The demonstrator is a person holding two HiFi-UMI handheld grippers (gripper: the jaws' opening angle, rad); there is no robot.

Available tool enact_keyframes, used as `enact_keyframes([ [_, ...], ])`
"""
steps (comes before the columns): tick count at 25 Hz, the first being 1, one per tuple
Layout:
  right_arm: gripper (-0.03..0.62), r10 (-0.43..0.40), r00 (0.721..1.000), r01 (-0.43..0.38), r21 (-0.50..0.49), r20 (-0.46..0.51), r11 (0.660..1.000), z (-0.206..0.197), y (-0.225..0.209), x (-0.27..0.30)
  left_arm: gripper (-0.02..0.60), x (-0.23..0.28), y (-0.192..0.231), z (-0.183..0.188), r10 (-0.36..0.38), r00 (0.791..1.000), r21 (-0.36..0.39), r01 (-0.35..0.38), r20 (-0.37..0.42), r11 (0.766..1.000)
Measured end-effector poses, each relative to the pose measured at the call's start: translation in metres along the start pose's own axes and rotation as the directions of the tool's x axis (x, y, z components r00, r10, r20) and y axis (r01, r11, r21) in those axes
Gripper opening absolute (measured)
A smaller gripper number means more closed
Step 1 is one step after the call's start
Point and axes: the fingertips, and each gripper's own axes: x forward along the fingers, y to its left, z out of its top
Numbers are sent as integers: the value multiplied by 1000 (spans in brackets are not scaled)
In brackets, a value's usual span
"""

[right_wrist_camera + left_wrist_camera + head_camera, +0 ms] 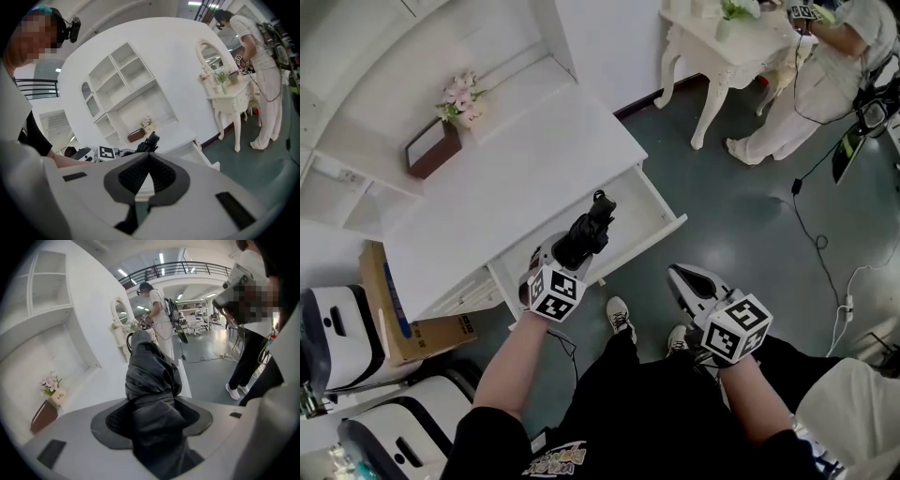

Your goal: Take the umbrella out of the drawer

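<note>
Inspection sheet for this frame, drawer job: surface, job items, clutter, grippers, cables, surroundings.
Surface: white desk top, bare across the front.
Job's things: drawer open; black folded umbrella gripped, seen over the drawer in the head view.
Clutter: pink flowers and brown box at the desk's back; cardboard box on the floor beside the desk.
Grippers: left gripper shut on the umbrella; right gripper shut, nothing between its jaws, held clear of the drawer.
Cables: black cable loose on the floor to the right.
Surroundings: second person at a white side table; white cases at lower left.
</note>
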Motion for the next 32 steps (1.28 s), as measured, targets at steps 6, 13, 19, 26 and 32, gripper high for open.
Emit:
enact_keyframes([
  [6,2,32,999,-32,-25,27,999,11,7,-17,262,-49,-9,38,66,993,-81,-59,93,995],
  [13,2,88,995,-85,-64,47,994,21,12,-38,262,-94,-36,71,129,973,-228,-84,191,970],
  [19,2,144,989,-139,-97,42,985,20,15,-62,262,-128,-66,93,195,951,-318,-113,241,941],
  [26,2,214,977,-210,-128,18,969,15,16,-92,262,-156,-115,103,259,926,-462,-109,274,880],
  [32,2,267,963,-267,-131,-22,955,1,19,-118,262,-179,-167,111,294,912,-568,-86,285,819],
])
